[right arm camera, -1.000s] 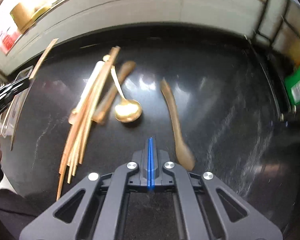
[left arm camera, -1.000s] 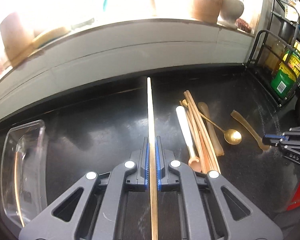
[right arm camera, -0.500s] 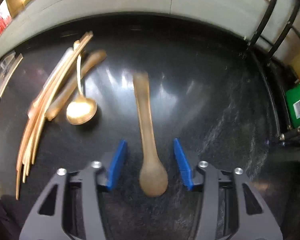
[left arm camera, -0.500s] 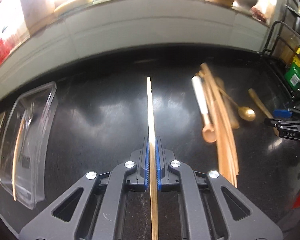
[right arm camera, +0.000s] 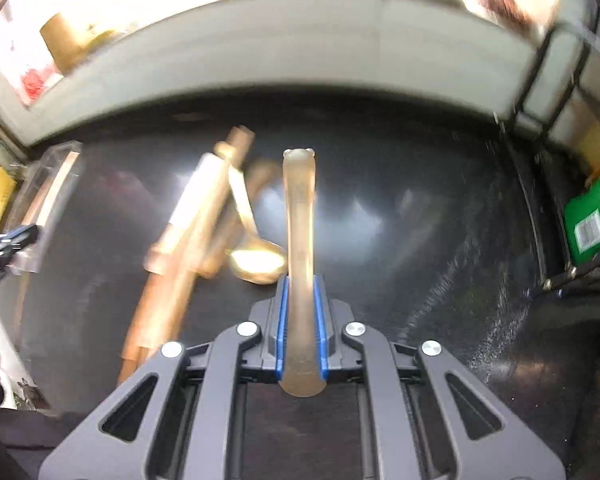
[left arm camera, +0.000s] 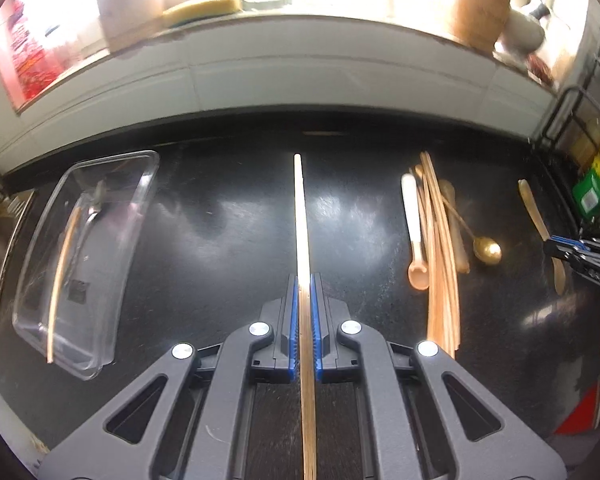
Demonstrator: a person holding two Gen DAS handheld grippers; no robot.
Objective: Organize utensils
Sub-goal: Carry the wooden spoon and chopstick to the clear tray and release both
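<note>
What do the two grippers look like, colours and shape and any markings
Both the left gripper and the right gripper are dark grey plastic with triangular cut-outs in the linkage arms and round silver pivot screws. Each finger carries a blue ribbed pad. Seen from the left camera, the right gripper bears small white lettering on its side, too small to read.

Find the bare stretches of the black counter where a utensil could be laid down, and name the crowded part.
Free: the counter between the clear tray and the held chopstick; also between that chopstick and the white-handled spoon. Crowded: the chopstick bundle with the gold spoon.
</note>
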